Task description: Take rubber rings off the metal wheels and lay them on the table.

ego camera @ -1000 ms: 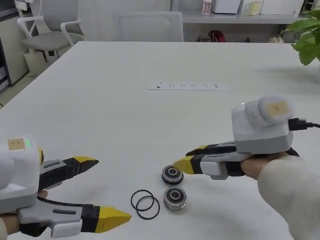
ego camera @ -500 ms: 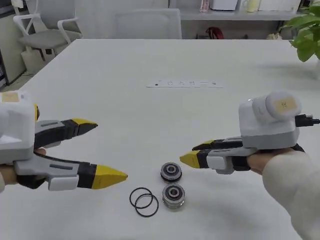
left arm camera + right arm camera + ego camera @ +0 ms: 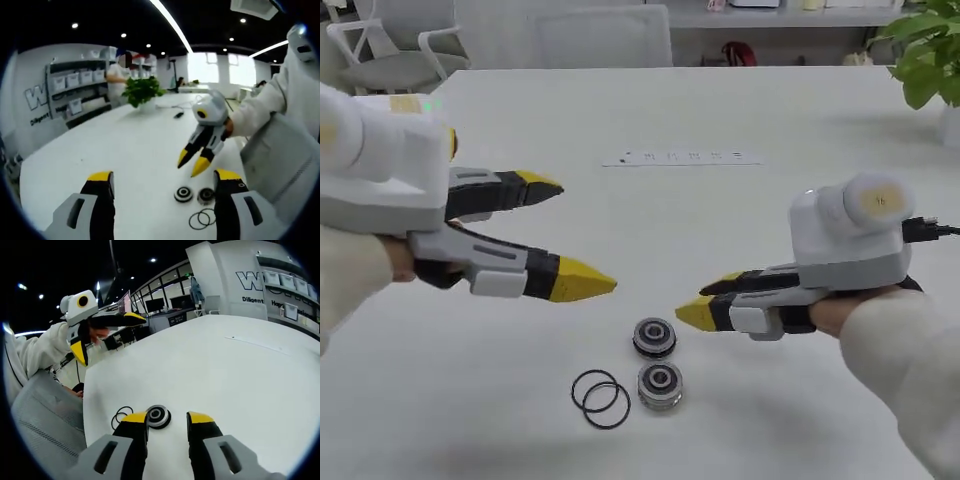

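Black rings [image 3: 600, 397] overlap flat — beside two metal wheels [image 3: 661, 384]

Two rubber rings [image 3: 600, 397] lie beside metal wheels [image 3: 654, 337], perhaps touching; left tool [image 3: 587, 237], right tool [image 3: 692, 302] both parted.

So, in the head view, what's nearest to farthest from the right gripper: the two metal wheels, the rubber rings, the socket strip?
From the right gripper:
1. The far wheel, right beside it.
2. The near wheel, toward the person.
3. The rubber rings, left of that wheel.
4. The socket strip, far across the table.
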{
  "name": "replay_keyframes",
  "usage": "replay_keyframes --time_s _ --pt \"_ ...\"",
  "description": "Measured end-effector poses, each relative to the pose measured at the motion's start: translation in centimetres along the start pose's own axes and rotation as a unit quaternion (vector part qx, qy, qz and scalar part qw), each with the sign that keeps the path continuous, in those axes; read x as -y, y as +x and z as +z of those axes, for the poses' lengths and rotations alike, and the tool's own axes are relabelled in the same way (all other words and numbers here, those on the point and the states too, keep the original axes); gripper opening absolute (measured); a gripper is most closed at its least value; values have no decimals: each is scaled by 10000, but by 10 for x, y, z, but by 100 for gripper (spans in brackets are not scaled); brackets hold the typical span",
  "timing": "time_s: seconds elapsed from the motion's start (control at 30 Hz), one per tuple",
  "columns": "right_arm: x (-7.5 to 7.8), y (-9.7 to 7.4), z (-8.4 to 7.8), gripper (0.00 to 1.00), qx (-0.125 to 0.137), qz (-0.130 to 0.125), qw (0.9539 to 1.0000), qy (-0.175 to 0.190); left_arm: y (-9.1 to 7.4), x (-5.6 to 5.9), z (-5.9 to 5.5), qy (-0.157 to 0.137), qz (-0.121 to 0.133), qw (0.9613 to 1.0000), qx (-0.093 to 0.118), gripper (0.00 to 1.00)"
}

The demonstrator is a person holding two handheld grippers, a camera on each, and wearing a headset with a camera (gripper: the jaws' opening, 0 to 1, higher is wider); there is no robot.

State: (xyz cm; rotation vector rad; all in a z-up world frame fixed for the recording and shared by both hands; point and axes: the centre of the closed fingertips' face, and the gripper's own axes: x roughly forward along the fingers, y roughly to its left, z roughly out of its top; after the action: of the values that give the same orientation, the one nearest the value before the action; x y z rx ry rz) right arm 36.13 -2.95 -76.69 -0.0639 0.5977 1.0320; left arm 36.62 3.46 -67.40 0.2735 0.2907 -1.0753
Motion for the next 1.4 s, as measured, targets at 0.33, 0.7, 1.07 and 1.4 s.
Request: replay_keyframes --time_s 0.33,0.7,1.07,1.4 --pt "2 3 -13 27 -223 12 9997 -112 37 11 -8 133 -108 9998 57 69" --pt "-2 8 -26 28 -403 134 9990 -165 41 17 -36 -222 -199 9995 88 61" --pt "-8 15 -33 29 -555 249 9970 -471 53 30 -59 -200 -397 9990 -103 46" --pt "-6 21 -32 28 -517 253 9969 -544 62 39 -75 -170 -495 9982 -302 31"
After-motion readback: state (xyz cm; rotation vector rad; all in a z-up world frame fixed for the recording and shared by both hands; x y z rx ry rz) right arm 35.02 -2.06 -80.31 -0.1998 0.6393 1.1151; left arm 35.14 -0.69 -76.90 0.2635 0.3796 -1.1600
